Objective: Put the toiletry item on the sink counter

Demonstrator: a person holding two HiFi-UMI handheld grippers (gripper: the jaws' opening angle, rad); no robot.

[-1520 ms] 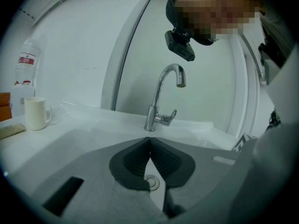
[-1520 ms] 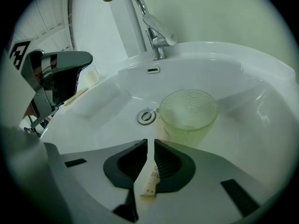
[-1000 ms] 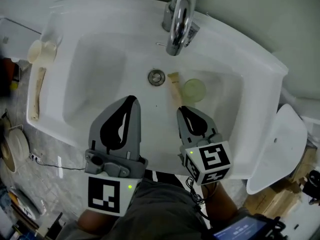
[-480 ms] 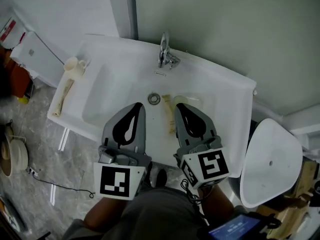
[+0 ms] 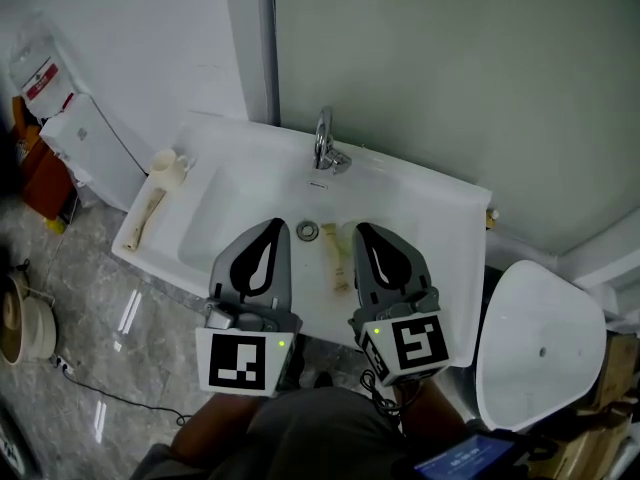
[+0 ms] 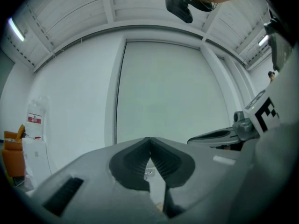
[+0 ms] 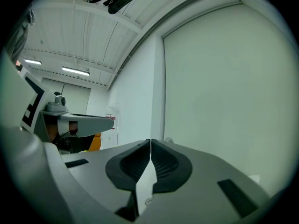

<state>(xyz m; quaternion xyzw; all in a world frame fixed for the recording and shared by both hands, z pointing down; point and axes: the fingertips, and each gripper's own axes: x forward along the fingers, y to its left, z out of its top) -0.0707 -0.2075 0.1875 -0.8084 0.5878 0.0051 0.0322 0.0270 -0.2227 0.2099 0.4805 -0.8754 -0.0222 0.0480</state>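
Down in the basin, a beige toiletry item (image 5: 334,259) lies flat on the white bottom, long axis running front to back, just right of the drain (image 5: 307,231) and not on the worktop. Sink (image 5: 440,196) is white, with a chrome faucet (image 5: 326,145) at the back centre. On the left ledge of the worktop: a cream cup (image 5: 168,164) at the back corner, and a second long beige item (image 5: 147,217) lying in front of it along the edge. Both grippers are held above the sink's front edge, side by side and pointing towards the wall, with the basin item showing between them in the head view. Left gripper (image 5: 272,224) (image 6: 149,139): jaws closed tip to tip, nothing between them. Right gripper (image 5: 361,228) (image 7: 150,141): same, pads together and empty. White oval lid (image 5: 540,343) sits off to the right of the sink. Grey marbled floor (image 5: 75,278) on the left.
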